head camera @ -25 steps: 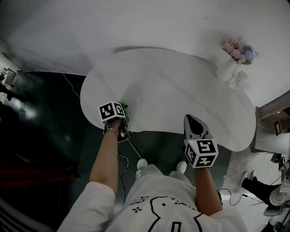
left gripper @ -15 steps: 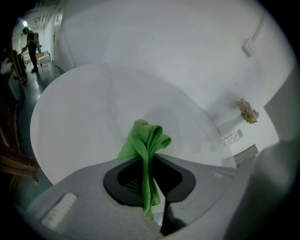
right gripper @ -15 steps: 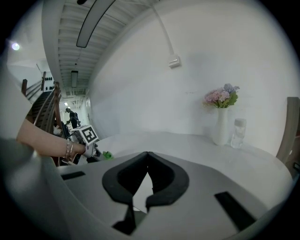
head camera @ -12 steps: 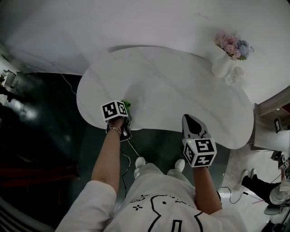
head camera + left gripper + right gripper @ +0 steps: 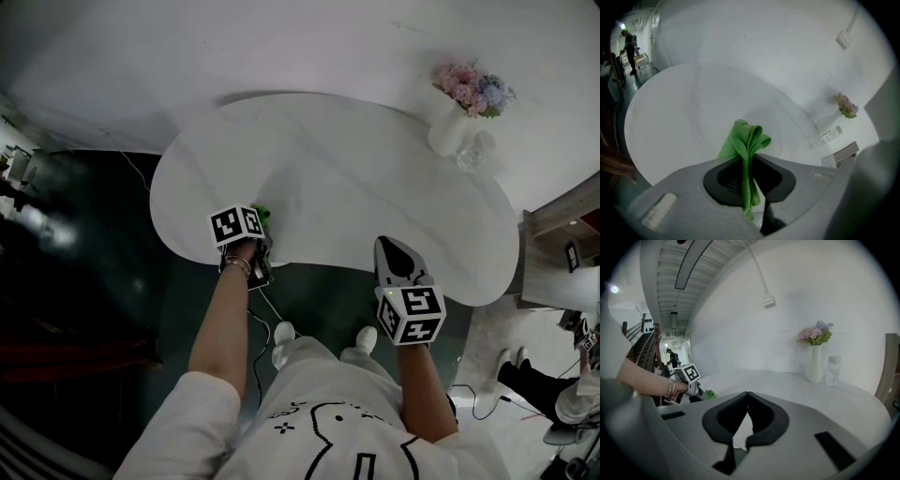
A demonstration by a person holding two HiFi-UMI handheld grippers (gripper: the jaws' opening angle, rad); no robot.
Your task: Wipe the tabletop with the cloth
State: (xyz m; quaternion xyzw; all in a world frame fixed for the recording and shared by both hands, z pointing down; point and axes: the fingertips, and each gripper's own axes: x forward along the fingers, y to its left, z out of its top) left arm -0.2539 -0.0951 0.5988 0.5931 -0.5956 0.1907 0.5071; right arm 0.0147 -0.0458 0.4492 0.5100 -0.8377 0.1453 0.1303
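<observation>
Pressure through the bunched green cloth, clamped in the left gripper, should probably spread flat over the white rounded tabletop; the right gripper is closed on nothing.

One cloth, one vase — two claws

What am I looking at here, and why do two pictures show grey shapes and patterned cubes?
No robot here: a person holds a two-jaw gripper in each hand; the patterned cubes belong to the grippers. The top-down picture comes from a camera on the person's head. The other two come from cameras riding on each gripper, so the grey shapes are its own jaws. The left gripper is closed on a green cloth at the near edge of the white table. The right gripper is closed and empty, by the same edge. At the far side stand a white vase of flowers and a clear glass.
</observation>
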